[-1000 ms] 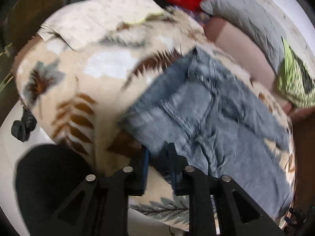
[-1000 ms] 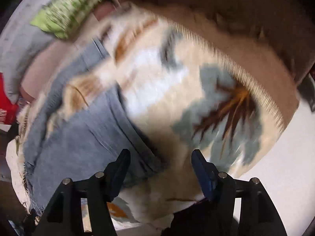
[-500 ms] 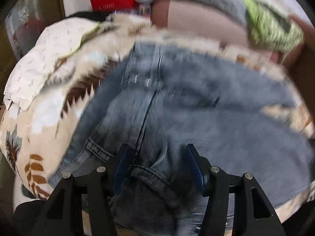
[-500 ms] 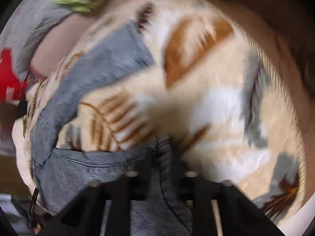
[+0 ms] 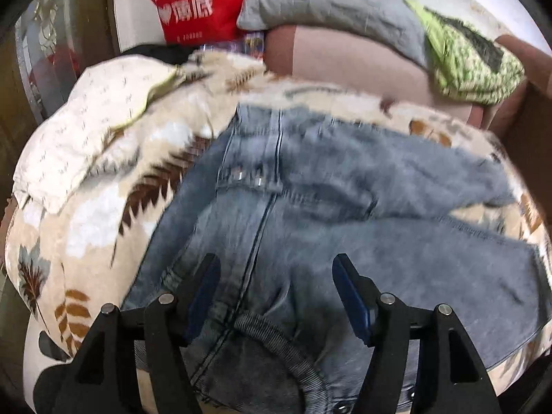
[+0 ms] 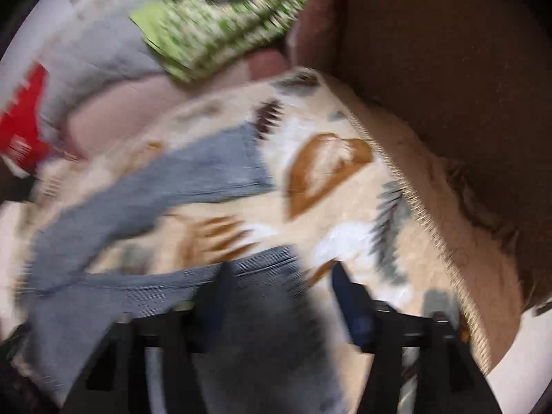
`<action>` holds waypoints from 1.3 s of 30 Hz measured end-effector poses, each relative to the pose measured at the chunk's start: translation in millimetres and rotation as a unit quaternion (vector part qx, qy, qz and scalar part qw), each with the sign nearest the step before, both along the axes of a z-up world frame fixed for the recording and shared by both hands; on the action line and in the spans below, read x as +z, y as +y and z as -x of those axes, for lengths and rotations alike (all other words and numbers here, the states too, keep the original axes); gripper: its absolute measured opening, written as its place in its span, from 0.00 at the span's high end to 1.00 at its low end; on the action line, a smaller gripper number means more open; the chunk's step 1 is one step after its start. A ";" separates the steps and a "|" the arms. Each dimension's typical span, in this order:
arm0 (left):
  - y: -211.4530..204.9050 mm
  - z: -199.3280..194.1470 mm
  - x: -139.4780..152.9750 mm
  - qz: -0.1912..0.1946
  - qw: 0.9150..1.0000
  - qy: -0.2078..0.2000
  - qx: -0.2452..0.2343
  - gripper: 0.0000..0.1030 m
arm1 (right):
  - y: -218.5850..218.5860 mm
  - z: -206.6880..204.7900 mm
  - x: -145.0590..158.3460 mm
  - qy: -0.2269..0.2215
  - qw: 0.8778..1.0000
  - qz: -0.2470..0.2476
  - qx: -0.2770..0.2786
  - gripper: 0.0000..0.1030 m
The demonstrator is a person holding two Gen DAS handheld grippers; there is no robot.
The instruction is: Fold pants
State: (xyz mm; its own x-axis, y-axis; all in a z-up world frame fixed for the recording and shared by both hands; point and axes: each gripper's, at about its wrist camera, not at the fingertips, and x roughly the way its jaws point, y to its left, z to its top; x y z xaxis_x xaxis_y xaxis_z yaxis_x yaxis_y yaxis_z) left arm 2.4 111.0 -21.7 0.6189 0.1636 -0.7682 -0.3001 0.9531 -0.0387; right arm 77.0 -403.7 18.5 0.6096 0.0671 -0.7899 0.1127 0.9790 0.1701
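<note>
The chief risk is judged to be a crooked fold: the two legs of the jeans are splayed apart rather than laid together, so if a fold is started from this state the seams would be brought out of line and bunches trapped inside. A second risk is seen in the leaf-print blanket beneath, which is soft and loose; a low pinch could take it up along with the denim. The right wrist view is heavily blurred, so a badly aimed grasp on that side cannot be ruled out.

The left gripper is held over the waistband end, its jaws spread wide, having just been opening; denim lies between them but is not pressed by the pads. The right gripper is likewise parted wide over one leg, its jaws just opened too, with cloth below and nothing clamped.

The jeans are spread on the blanket across a bed or sofa, with a grey pillow and a green patterned cloth behind. Faded blue-grey denim is shown, with a centre seam, belt loops and a ribbed waistband, creased and not yet folded.
</note>
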 end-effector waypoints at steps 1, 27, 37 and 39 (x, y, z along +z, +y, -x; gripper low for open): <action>0.7 -3.6 -1.6 0.009 1.000 0.004 -0.005 0.27 | 2.1 11.4 -0.6 0.005 0.999 -0.039 0.016 0.29; 133.3 -130.1 -46.2 0.186 0.976 0.099 0.054 0.66 | -22.3 -183.3 -84.3 0.141 0.977 -0.154 -0.036 0.31; 138.3 -135.6 -50.5 0.191 0.974 0.110 0.059 0.85 | 3.2 -171.6 -37.6 0.095 0.994 -0.051 -0.017 0.83; 136.4 -138.9 -49.3 0.186 0.974 0.112 0.057 0.85 | 2.3 -160.0 -26.1 0.082 0.996 -0.035 -0.017 0.83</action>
